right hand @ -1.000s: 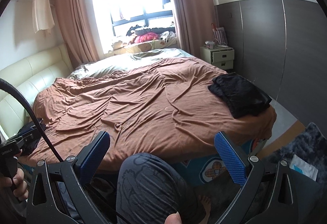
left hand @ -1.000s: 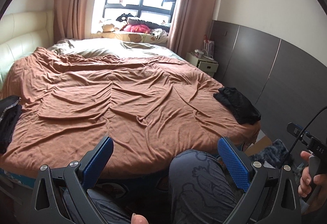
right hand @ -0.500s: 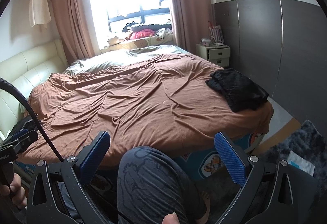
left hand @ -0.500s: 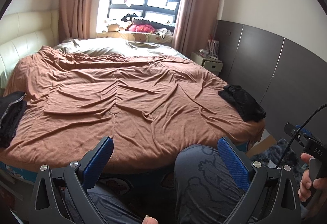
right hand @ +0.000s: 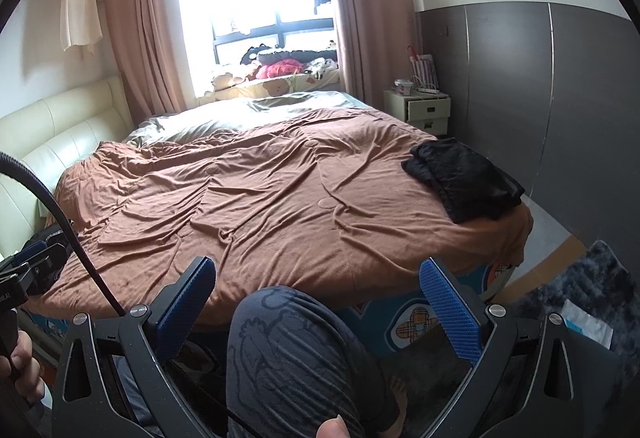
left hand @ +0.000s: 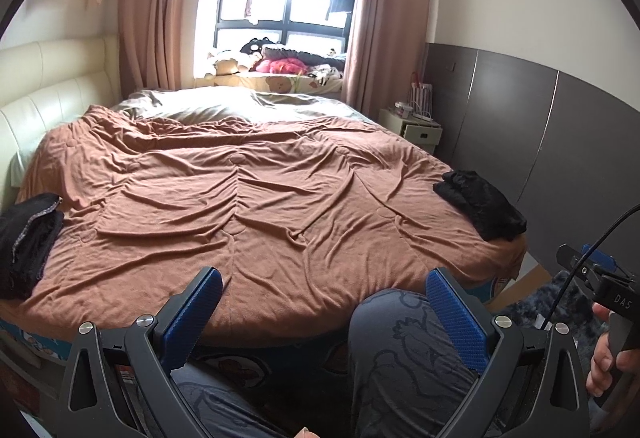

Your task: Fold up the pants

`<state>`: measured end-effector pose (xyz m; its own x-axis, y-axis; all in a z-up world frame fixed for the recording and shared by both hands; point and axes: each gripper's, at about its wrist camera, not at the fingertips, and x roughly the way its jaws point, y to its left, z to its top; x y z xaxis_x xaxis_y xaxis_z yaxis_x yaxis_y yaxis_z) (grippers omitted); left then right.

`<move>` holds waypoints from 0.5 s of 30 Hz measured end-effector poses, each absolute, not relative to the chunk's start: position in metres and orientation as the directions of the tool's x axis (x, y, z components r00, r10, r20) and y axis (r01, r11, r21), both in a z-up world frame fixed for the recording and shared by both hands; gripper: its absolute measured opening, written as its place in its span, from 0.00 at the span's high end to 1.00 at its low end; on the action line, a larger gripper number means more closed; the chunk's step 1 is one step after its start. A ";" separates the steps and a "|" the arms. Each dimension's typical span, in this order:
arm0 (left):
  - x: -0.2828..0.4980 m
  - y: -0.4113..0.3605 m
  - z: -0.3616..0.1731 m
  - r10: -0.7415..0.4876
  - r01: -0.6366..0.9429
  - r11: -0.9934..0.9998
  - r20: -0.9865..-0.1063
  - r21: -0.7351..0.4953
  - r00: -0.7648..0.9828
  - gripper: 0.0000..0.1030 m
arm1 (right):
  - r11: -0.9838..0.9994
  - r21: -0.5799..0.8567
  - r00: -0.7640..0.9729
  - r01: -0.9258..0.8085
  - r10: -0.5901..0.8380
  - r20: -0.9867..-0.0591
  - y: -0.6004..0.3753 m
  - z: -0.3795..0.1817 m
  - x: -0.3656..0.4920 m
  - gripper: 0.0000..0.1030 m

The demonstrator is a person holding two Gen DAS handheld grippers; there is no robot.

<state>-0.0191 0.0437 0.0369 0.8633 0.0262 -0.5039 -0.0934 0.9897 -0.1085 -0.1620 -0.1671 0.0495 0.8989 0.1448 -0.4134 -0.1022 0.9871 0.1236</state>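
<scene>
Folding not yet begun, by the look of it: both tools hang back at the foot of the bed, over the person's knees, nothing held

Left gripper [left hand: 322, 302]: blue-padded jaws spread wide, empty. Right gripper [right hand: 320, 298]: likewise spread wide, empty

Wrinkled brown quilted bedspread [left hand: 256, 198] bare across its middle

Garments counted, two dark heaps:
- black crumpled pants [right hand: 464, 178] at the bedspread's right edge, about 2 o'clock from the right gripper, well apart from it
- dark bundle with pale stitched trim [left hand: 28, 238] at the left edge, about 10 o'clock from the left gripper; possibly pants already folded, too dim to tell

Left to do: fetch the pants, spread flat, fold

Grippers: two. Cream bedside cabinet [right hand: 424, 110]: one, at 1 o'clock
</scene>
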 end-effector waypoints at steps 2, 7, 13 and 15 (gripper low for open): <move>-0.021 0.044 0.039 0.030 -0.094 0.990 -0.500 -0.104 0.866 0.00 | 0.988 0.120 0.900 -0.101 0.143 -0.412 -0.168 0.049 -0.162 0.00; -0.024 0.042 0.042 0.035 -0.096 0.990 -0.492 -0.099 0.870 0.00 | 0.987 0.119 0.901 -0.103 0.144 -0.410 -0.171 0.050 -0.161 0.00; -0.026 0.041 0.045 0.041 -0.096 0.991 -0.485 -0.090 0.874 0.00 | 0.988 0.119 0.903 -0.103 0.143 -0.406 -0.175 0.051 -0.160 0.00; -0.027 0.040 0.045 0.040 -0.094 0.992 -0.483 -0.089 0.875 0.00 | 0.988 0.117 0.904 -0.103 0.142 -0.404 -0.176 0.051 -0.160 0.00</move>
<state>-0.0268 0.0397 0.0454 0.8748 0.0397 -0.4829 -0.0940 0.9916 -0.0888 -0.1600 -0.1755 0.0506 0.9037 0.1422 -0.4040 -0.1033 0.9878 0.1166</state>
